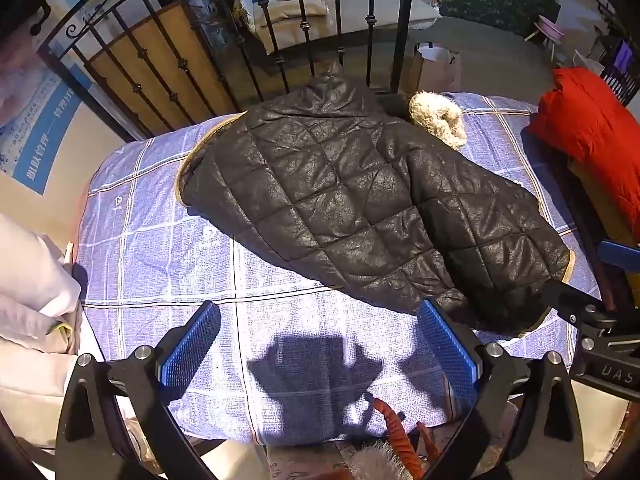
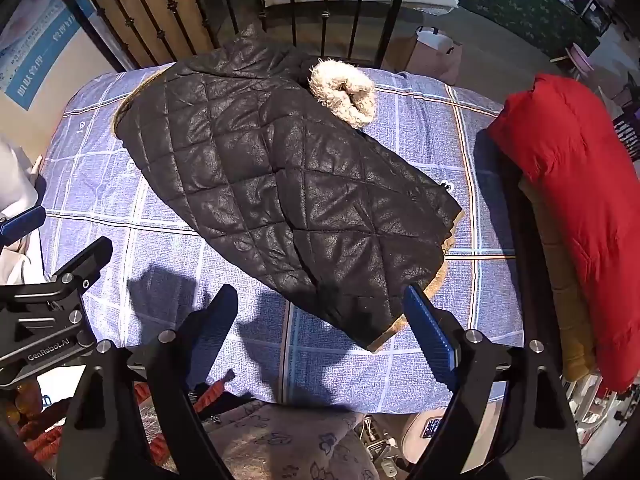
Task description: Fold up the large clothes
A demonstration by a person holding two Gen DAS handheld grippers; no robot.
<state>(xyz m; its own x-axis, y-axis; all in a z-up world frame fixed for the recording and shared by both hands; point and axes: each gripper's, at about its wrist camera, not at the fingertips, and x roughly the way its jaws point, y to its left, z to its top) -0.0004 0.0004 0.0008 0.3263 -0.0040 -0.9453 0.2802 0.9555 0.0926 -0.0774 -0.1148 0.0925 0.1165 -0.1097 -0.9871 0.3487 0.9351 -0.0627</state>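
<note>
1. I saw the black quilted leather-look jacket with tan trim lying spread on the blue-and-white checked cloth that covered the bench; it ran diagonally from the far left toward the near right; its quilted outer side faced up.
2. A cream fleece-lined cuff curled up at the jacket's far edge; in the left wrist view it sat near the black iron railing.
3. My left hand-held gripper hovered above the bare checked cloth near the front edge; its blue ribbed pads stood wide apart with nothing between them; its right pad sat just beside the jacket's near hem, and I could not tell whether it touched.
4. My right hand-held gripper was released too, jaws spread and empty; the jacket's tan-edged near corner lay between its two fingers in the right wrist view, and whether the right pad touched the hem I could not tell.
5. A bright red padded garment lay heaped at the right side of the bench, well apart from the jacket; pale white fabric bunched at the left edge.
6. A brown paper bag stood on the floor beyond the bench; both grippers cast dark shadows on the cloth.
</note>
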